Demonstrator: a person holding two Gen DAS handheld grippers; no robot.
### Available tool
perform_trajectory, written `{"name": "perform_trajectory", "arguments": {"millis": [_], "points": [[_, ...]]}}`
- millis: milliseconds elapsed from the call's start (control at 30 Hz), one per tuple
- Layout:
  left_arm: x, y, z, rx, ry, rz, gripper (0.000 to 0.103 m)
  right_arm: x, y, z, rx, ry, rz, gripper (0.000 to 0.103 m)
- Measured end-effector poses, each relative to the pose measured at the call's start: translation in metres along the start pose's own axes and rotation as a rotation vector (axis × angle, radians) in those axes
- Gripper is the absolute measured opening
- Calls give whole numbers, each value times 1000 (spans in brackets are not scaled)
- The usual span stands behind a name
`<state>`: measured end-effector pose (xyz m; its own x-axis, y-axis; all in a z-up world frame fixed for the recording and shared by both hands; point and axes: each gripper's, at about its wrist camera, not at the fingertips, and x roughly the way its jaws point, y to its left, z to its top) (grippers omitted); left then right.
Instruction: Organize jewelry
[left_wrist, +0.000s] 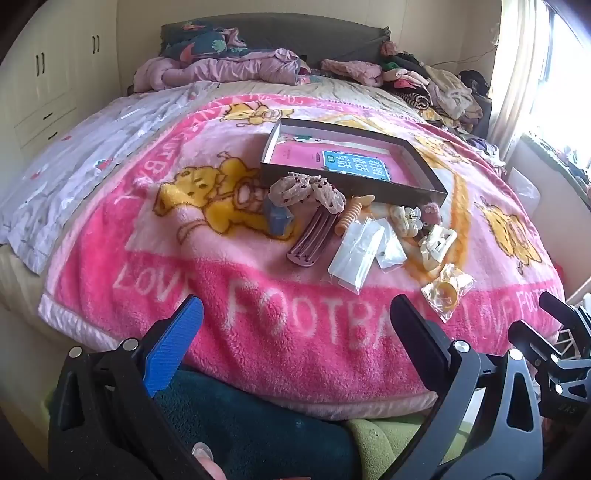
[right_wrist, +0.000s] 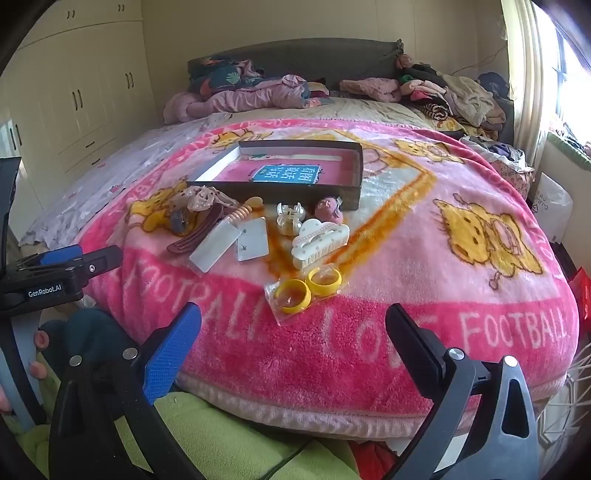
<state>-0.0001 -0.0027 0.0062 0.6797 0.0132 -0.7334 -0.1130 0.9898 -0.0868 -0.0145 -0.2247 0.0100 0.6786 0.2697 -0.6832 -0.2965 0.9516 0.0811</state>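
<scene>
**Sorting not yet begun: jewelry lies loose in front of the box**

Lying in a loose cluster on the pink blanket, the jewelry and hair pieces are seen just in front of the dark shallow box. Nearest the bed's edge a clear bag with two yellow rings is found; behind it a white claw clip, a smaller cream claw clip and a small pink fuzzy piece close to the box wall. To the left two clear packets with small items, an orange spiral hair tie, a dark pink comb clip, a lacy scrunchie and a blue piece are seen.

Inside the box only a pink liner with a blue label is visible; none of the pieces appears to have been placed in it. The task is therefore judged to be at its very start, with every piece left to be gathered and sorted.

The left tool and the right tool are both held at the near edge of the bed, angled down toward the cluster, well short of it. The fingers of each are spread wide apart, and nothing is held between them.

Beyond the blanket, piled clothes at the headboard and cream wardrobes are seen.
</scene>
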Motion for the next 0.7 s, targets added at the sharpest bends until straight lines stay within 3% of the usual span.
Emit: {"name": "perform_trajectory", "arguments": {"millis": [700], "points": [[-5, -4, 1, 5, -8, 1, 93, -1, 2, 2, -1, -2, 3, 97]]}}
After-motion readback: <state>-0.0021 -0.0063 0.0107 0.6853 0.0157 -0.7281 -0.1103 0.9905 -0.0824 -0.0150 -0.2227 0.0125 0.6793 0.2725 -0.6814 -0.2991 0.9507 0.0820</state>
